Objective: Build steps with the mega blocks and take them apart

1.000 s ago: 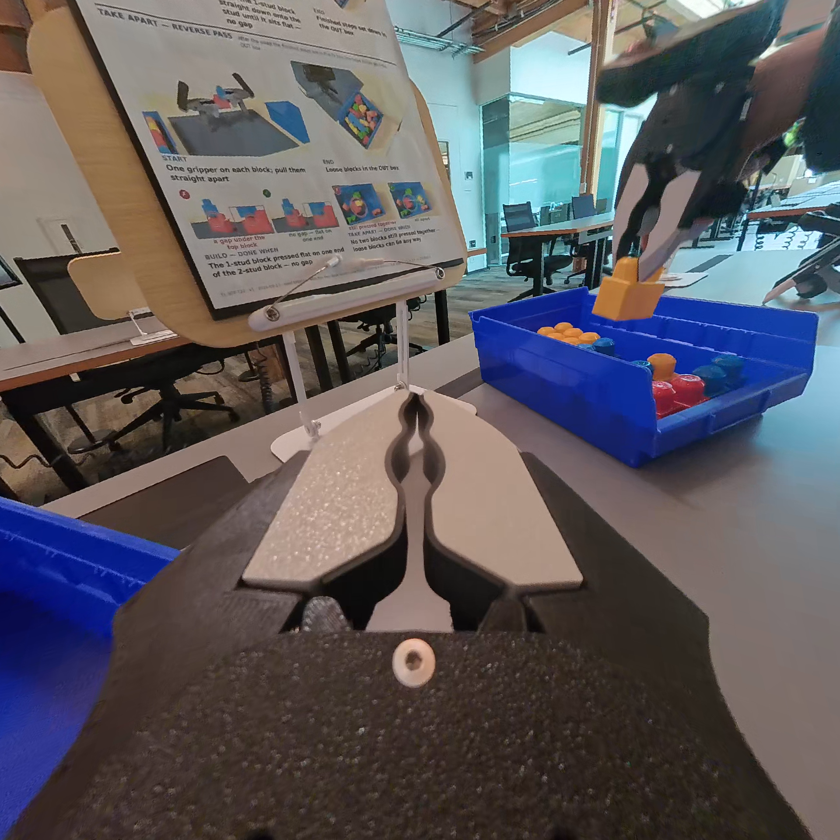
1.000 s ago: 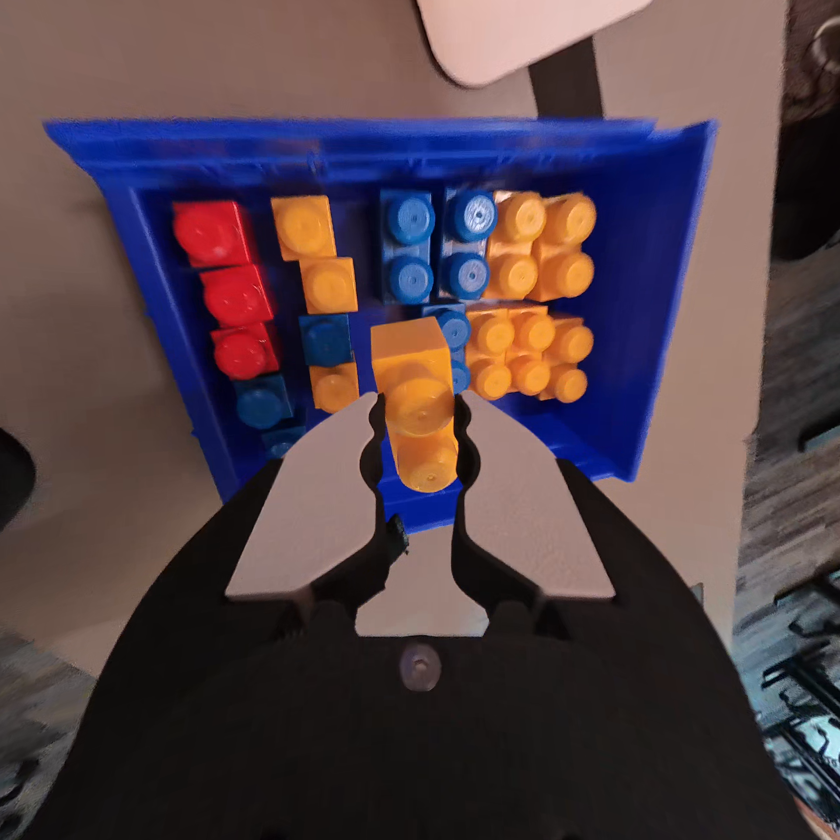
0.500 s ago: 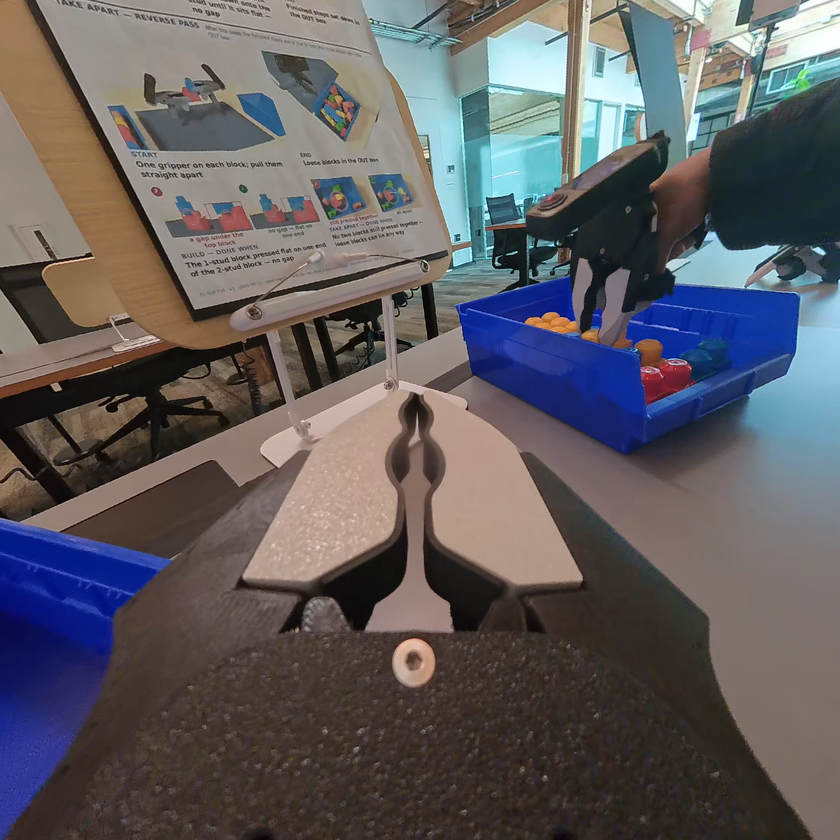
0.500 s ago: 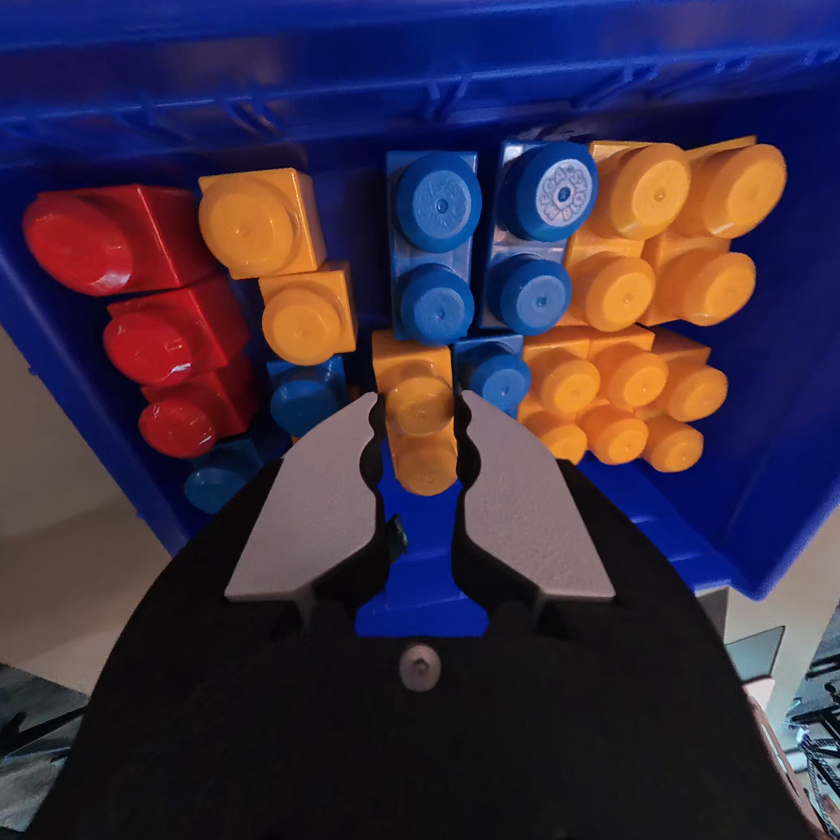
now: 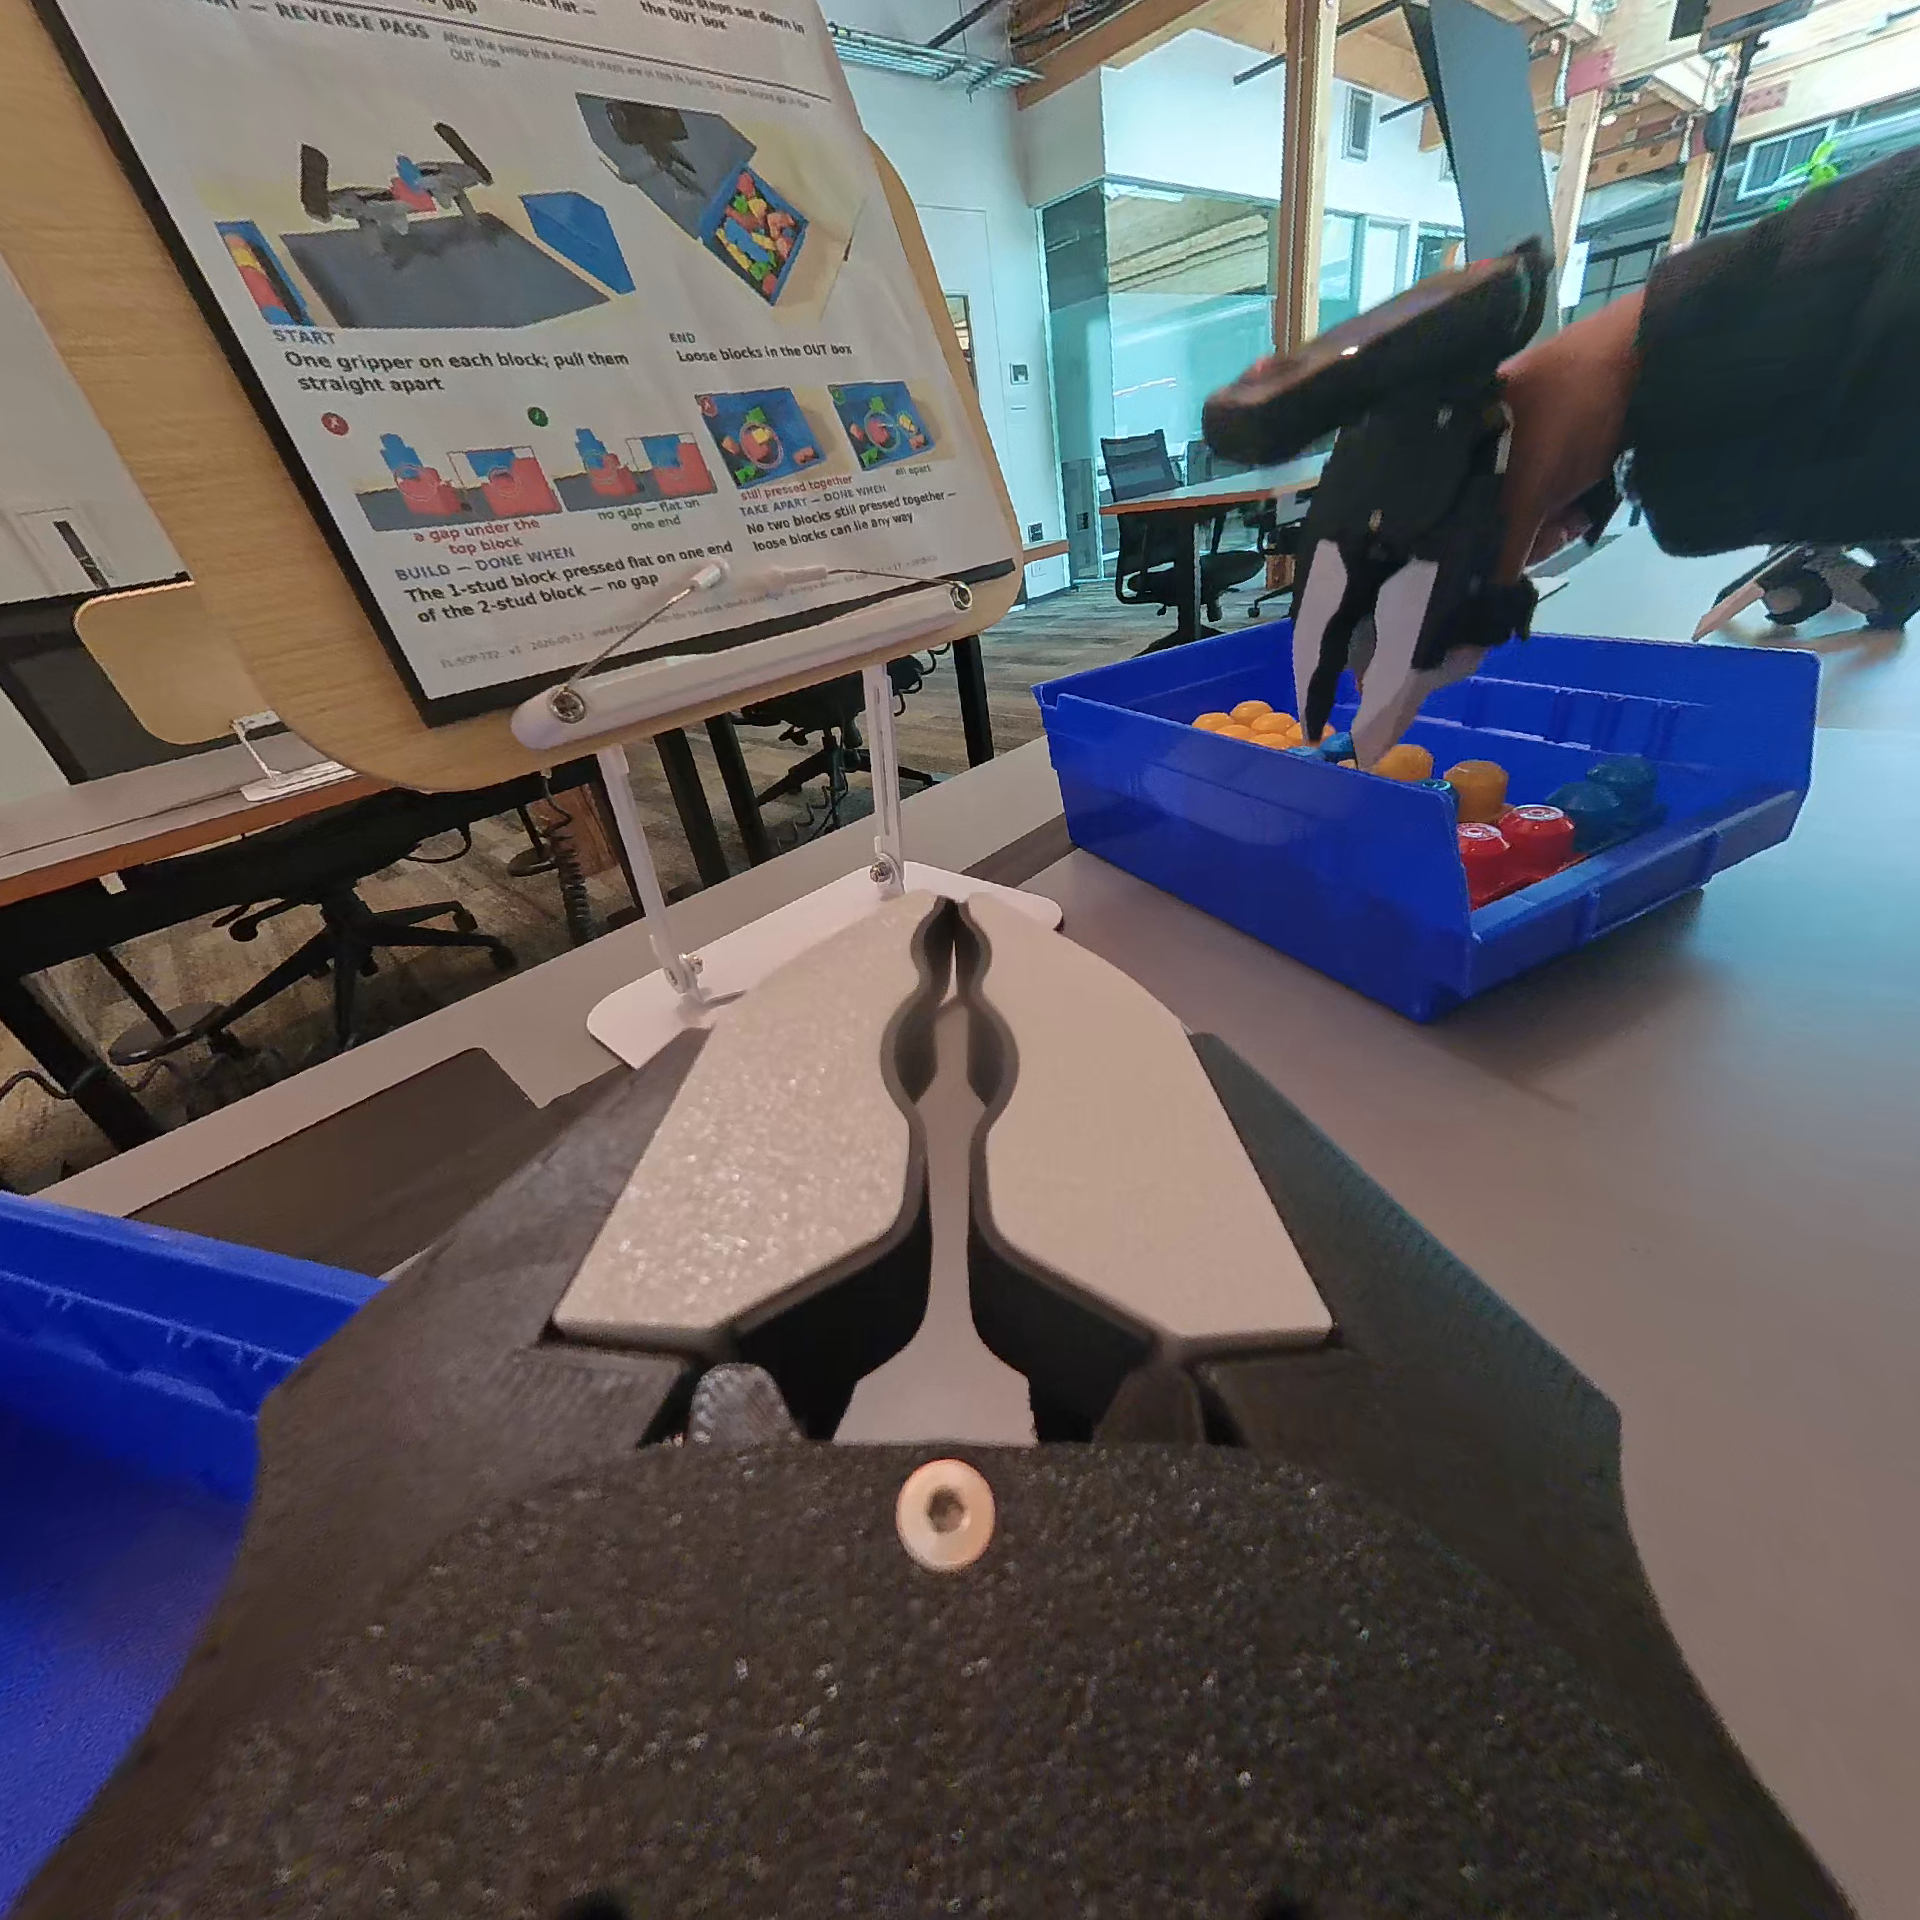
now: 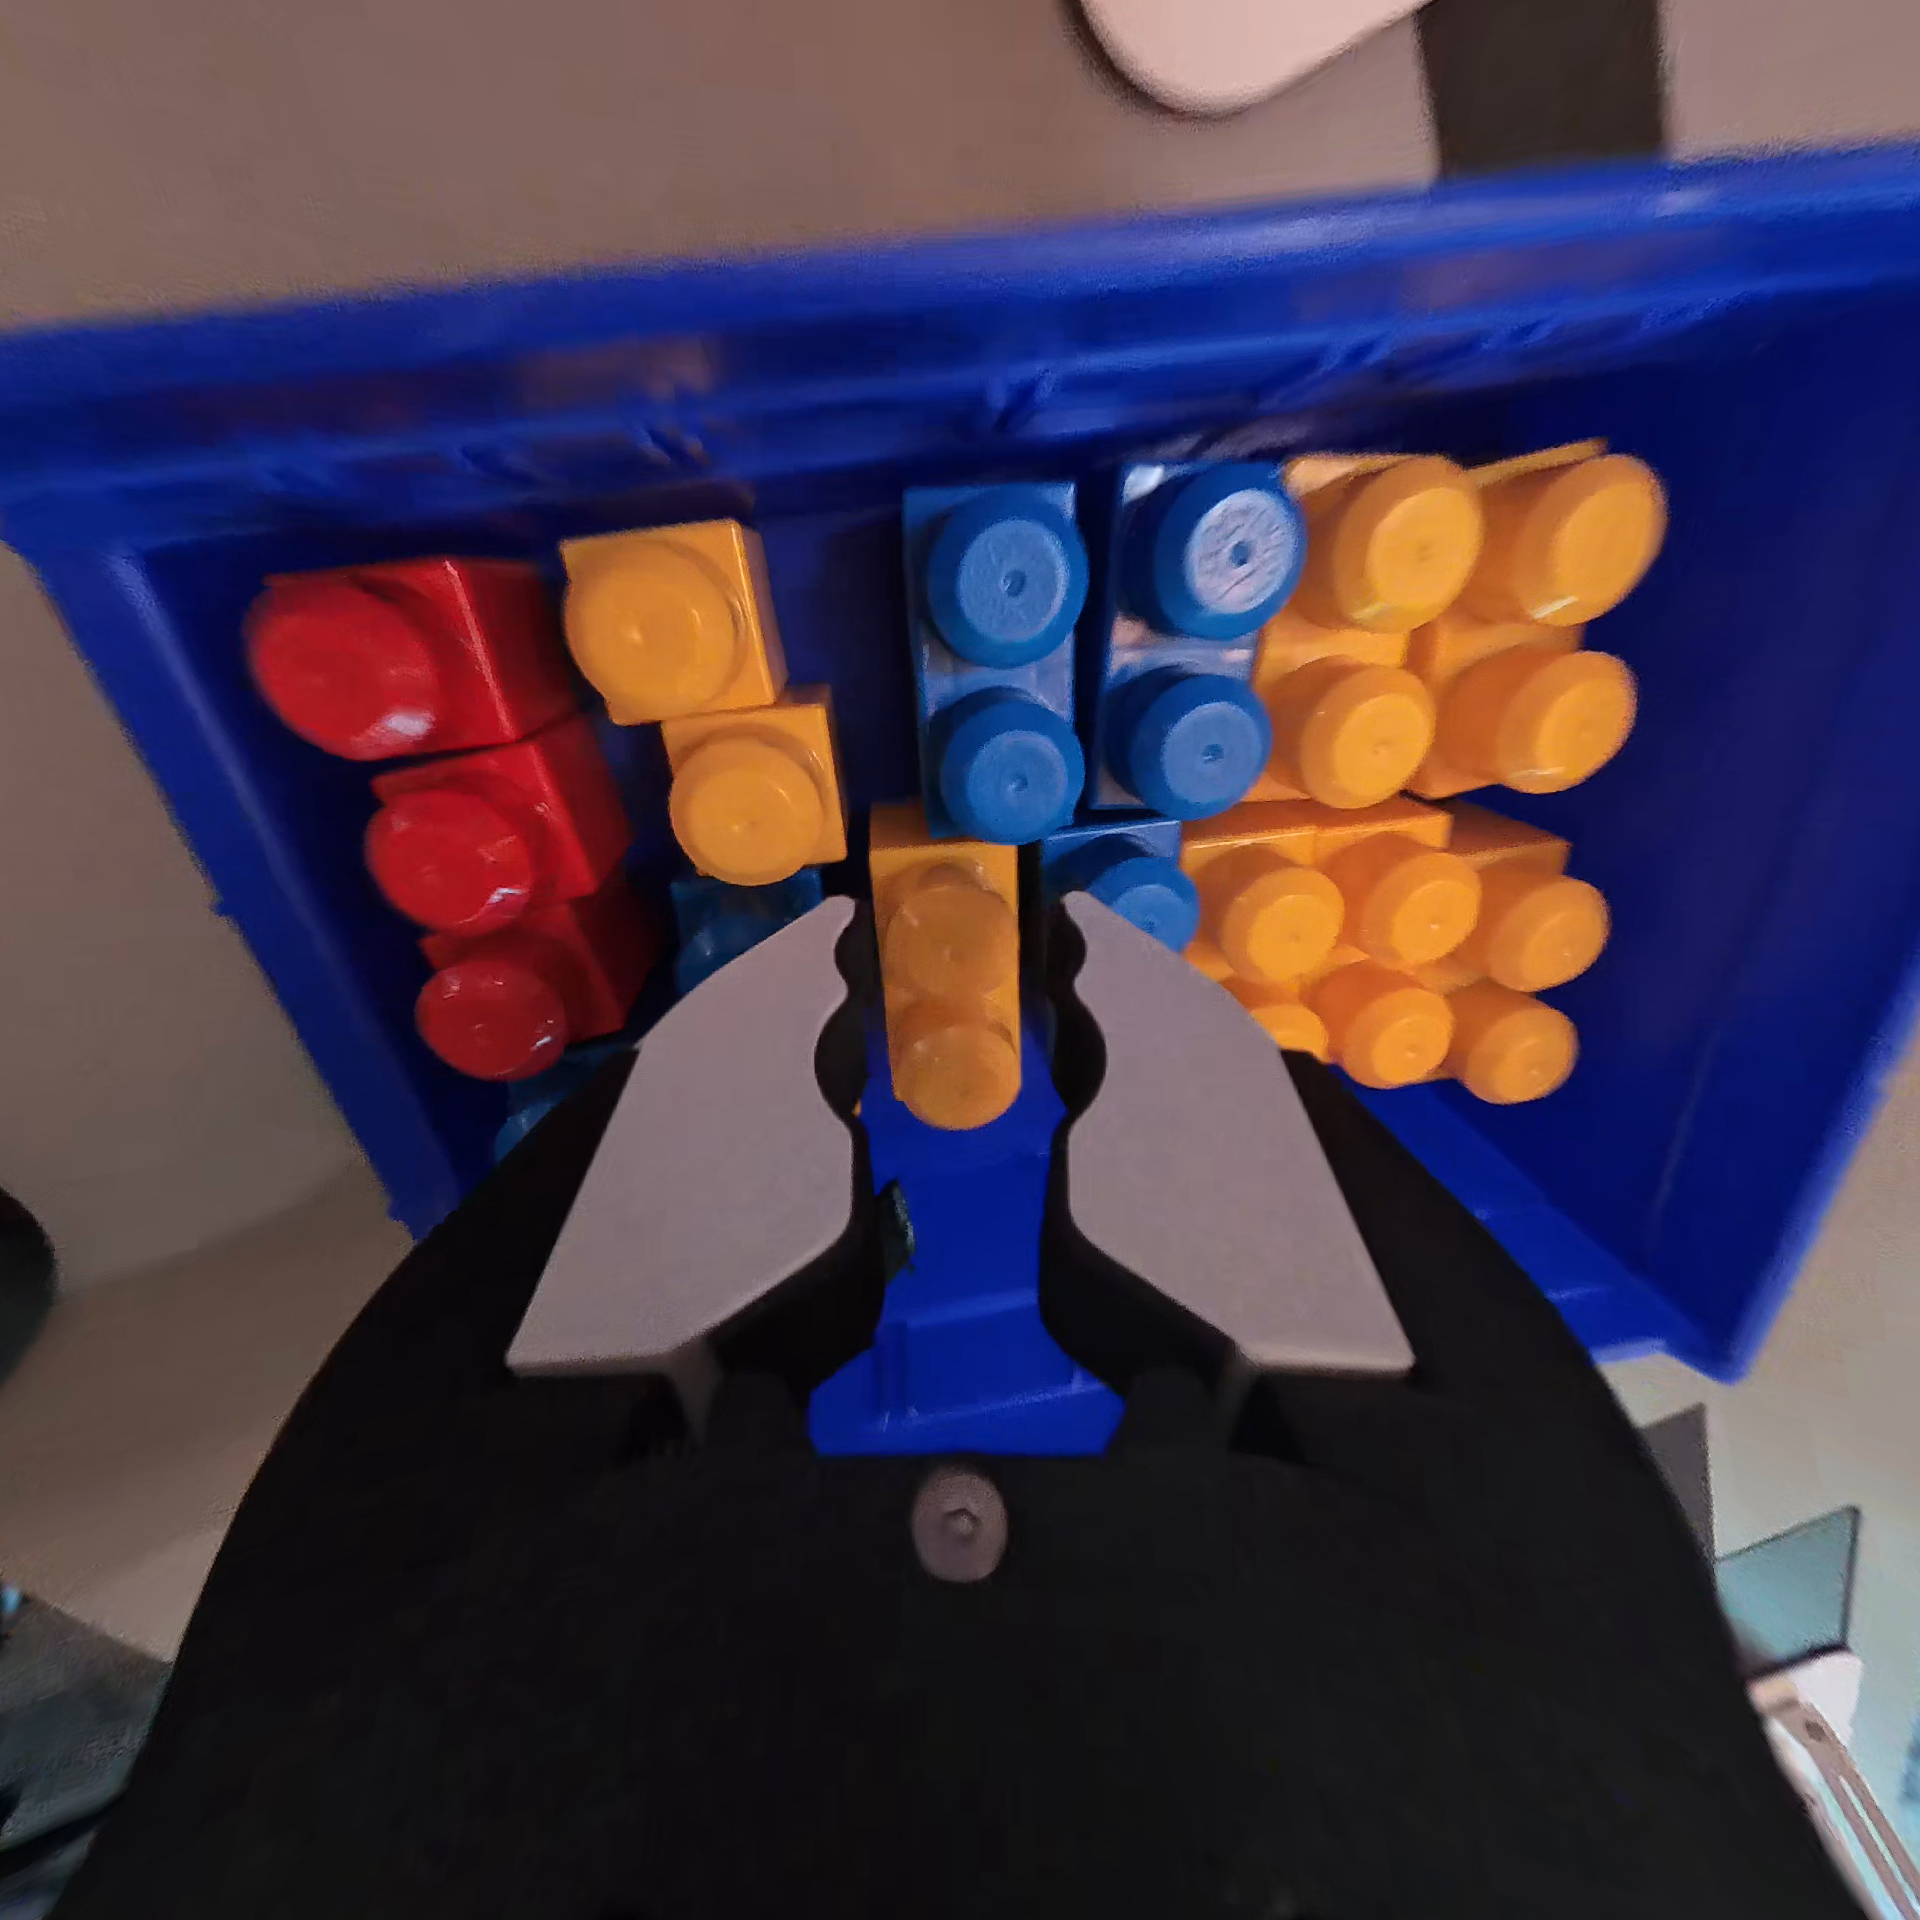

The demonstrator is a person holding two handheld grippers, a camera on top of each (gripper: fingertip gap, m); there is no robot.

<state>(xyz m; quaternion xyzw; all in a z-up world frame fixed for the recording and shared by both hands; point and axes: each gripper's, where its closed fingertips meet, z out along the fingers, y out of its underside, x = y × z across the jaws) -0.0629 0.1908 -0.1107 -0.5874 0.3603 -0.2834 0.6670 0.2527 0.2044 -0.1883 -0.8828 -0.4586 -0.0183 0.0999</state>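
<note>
Blue plastic bin point(image 6: 935, 343), contents left to right:
- red one-stud blocks point(image 6: 468, 748);
- orange one-stud blocks point(image 6: 717, 696);
- blue two-stud blocks point(image 6: 1008, 644);
- orange two-stud blocks point(image 6: 1444, 644).

Right gripper point(image 6: 961, 925): jaws spread, astride an orange two-stud block point(image 6: 951, 977) standing in the bin, not clamping.
Left gripper point(image 5: 956, 925): closed, empty, over the grey desk point(image 5: 1558, 1091).
Progress, judged: blocks all separate; no steps assembled.
Room: open office; instruction board point(image 5: 499, 312) on a stand.
</note>
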